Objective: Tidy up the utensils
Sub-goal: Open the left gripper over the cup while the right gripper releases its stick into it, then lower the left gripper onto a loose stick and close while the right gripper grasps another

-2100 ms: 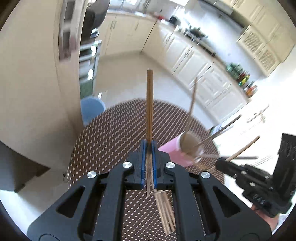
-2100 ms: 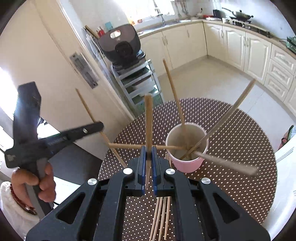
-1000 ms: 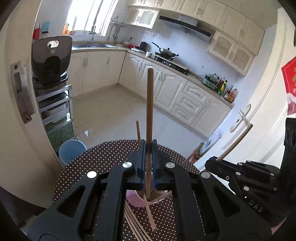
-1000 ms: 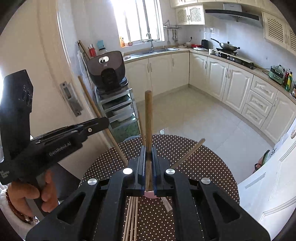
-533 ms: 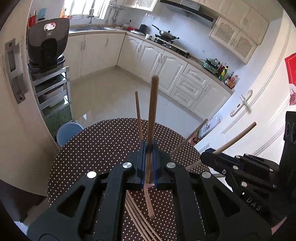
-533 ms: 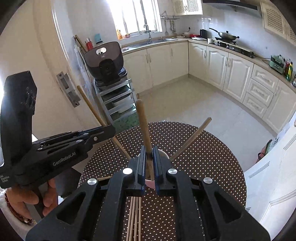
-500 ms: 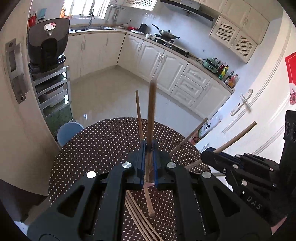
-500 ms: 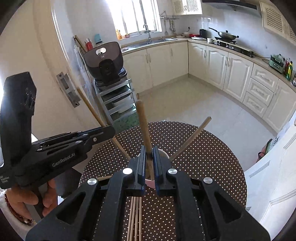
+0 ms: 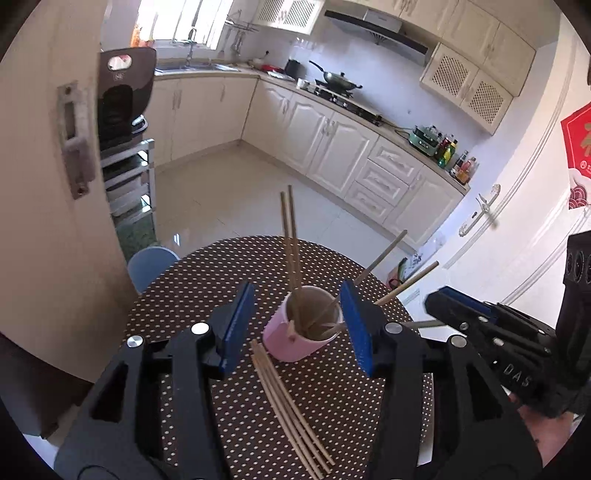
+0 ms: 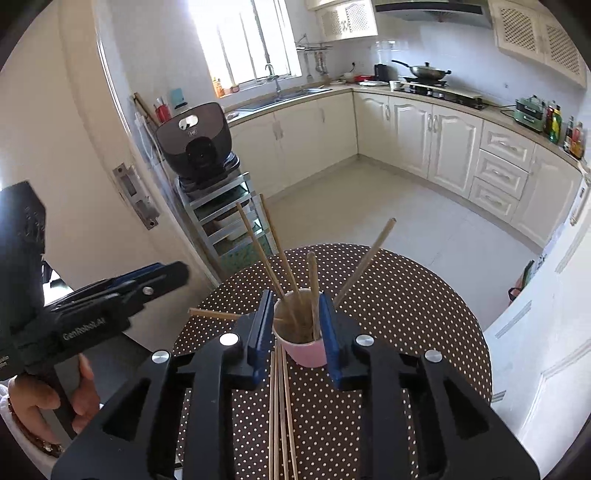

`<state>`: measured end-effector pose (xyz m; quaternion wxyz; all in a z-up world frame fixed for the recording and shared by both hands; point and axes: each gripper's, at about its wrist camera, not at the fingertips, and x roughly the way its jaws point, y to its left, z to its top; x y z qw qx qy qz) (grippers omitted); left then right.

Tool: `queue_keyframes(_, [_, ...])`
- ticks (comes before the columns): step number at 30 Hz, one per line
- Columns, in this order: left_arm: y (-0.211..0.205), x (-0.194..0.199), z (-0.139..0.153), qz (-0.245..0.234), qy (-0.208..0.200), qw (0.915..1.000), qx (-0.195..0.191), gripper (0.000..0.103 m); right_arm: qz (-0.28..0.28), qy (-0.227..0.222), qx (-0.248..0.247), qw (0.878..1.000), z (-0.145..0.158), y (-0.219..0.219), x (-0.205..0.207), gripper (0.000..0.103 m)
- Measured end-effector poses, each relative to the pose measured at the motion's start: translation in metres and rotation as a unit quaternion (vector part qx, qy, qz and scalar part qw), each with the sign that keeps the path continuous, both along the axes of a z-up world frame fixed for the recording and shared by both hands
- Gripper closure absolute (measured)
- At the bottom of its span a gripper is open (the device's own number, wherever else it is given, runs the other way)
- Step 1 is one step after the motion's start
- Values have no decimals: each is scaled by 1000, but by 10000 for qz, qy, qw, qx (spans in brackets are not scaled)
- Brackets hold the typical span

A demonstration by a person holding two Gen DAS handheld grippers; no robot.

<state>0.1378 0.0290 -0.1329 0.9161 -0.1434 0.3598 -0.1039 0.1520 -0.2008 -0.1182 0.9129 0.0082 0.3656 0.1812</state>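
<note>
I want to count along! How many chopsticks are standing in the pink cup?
5 chopsticks in the pink cup: two lean left, one stands upright, one leans right, one tips low over the left rim. More may hide.

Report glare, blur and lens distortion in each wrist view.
Left wrist view: window blown out, fisheye bends the door frame, right gripper slightly smeared. Right wrist view: window glares white, pink cup sharp, black corners vignetted.

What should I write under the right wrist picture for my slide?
Open right tool in front of a pink cup of chopsticks; more chopsticks lie on the dotted table.
</note>
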Motion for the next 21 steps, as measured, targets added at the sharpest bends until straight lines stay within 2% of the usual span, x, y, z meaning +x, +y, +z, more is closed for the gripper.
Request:
queue_keyframes(4, [18,-20,-4,372,-75,9993,-1,49,-214,26,15,9998,-5,-9,-16,78])
queue_keyframes(6, [26,-26,-12,490,18,9988,-81,49,-299,122,17,9995,-12,-13,-23,78])
queue_keyframes(10, [28,-33,-32,572,248,9980,116,49,-345,427,-43,9985,-35,-14,-31,78])
queue_keyframes(12, [28,-35,-46,614,430,9970,171,49,-311,583,-75,9978,-48,-11,-32,78])
queue_keyframes(17, [13,-32,-86,283,1045,9941,97,49,-172,1145,-135,9932,-91,-1,-29,78])
queue_keyframes(21, [-8,-20,-128,-93,1827,9827,275,49,-64,1419,-234,9896,-115,4,-24,78])
